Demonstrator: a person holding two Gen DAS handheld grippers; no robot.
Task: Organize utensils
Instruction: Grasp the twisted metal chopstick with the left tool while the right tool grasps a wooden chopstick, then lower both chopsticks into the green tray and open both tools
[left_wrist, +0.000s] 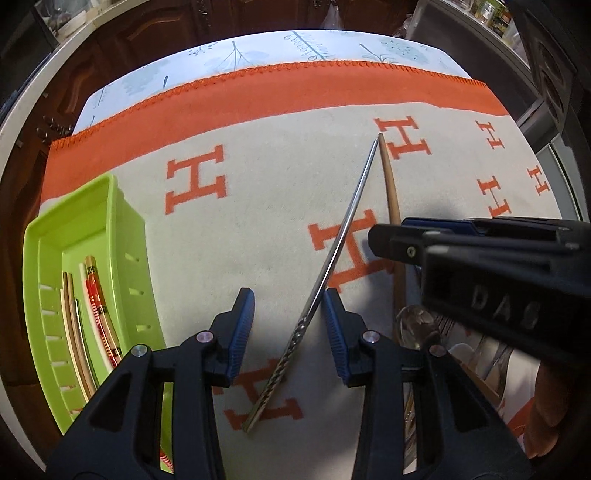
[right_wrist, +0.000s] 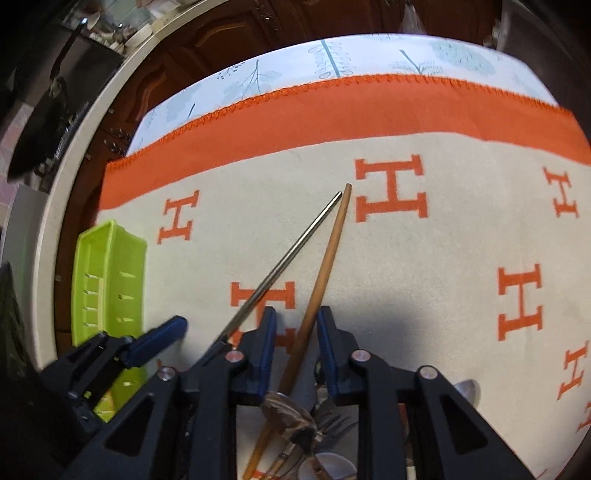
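We work over a cream blanket (left_wrist: 258, 206) with orange H marks and an orange border, spread on a table beside dark wooden cabinets. To the left of our left tongs (left_wrist: 290, 334) sits the green tray (left_wrist: 122, 225), and in it we see several chopsticks (left_wrist: 94, 314) already lying lengthwise, so part of the sorting looks done. Our left tongs are spread wide and hold nothing; the metal chopstick (left_wrist: 332, 262) runs through the gap between their tips, lying on the blanket, and we cannot tell whether either pad touches it. Our right tongs (right_wrist: 295, 347) are also spread and empty, with the wooden chopstick (right_wrist: 325, 266) lying between their tips and reaching forward until its far end nearly meets that of the metal one. Just behind the right tongs, close to us, lies a heap of utensils (right_wrist: 314, 428): forks, a spoon, more sticks, still unsorted. We judge the task well short of finished, with these two chopsticks still to go left into the tray and the pile untouched after them
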